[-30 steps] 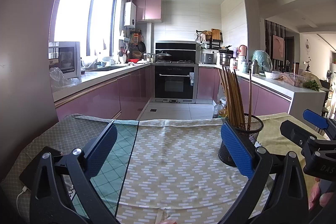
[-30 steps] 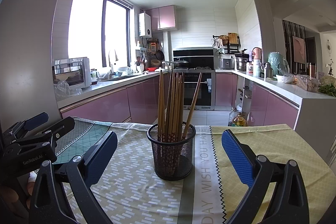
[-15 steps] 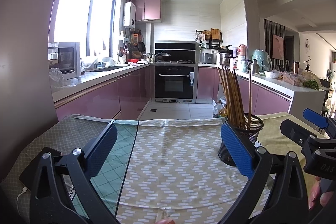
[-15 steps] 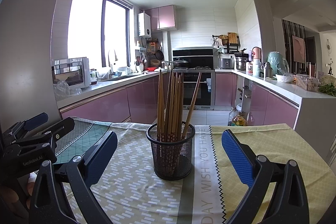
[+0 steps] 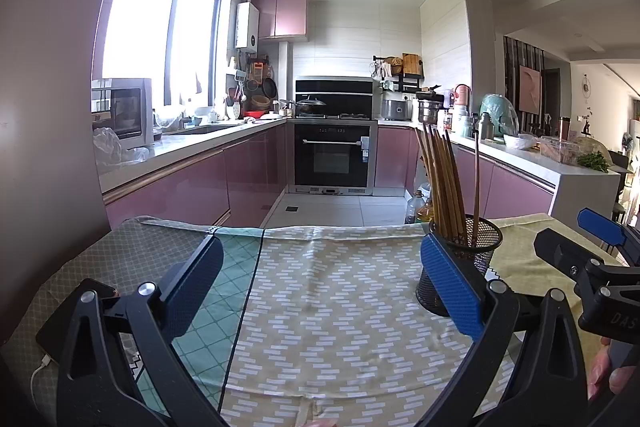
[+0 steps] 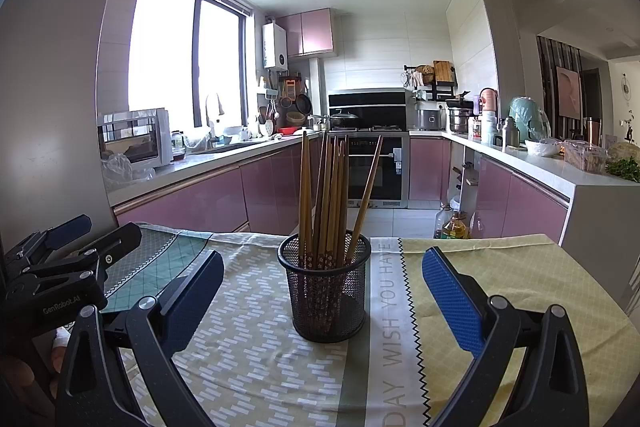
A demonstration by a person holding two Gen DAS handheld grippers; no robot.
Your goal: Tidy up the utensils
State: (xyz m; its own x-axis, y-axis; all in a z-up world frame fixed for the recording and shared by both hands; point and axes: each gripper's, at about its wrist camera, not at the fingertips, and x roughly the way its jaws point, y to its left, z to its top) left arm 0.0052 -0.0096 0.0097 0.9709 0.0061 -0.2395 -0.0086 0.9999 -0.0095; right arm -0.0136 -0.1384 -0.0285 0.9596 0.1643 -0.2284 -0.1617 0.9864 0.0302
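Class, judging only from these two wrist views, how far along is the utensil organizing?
Done: the chopsticks stand in the mesh holder on the tablecloth. In hand: nothing; the left gripper and right gripper are both open and empty. Left: no loose utensils show.

"GenRobot.AI" on left tool point(image 6: 114, 297); cloth point(image 6: 390, 311) "WISH YOU HAVE"

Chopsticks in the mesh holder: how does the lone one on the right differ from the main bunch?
The lone chopstick leans right, apart at the top; the bunch of chopsticks stands close together, nearly upright. The lone one is single, the bunch many. Both are brown wood and sit in the mesh holder.
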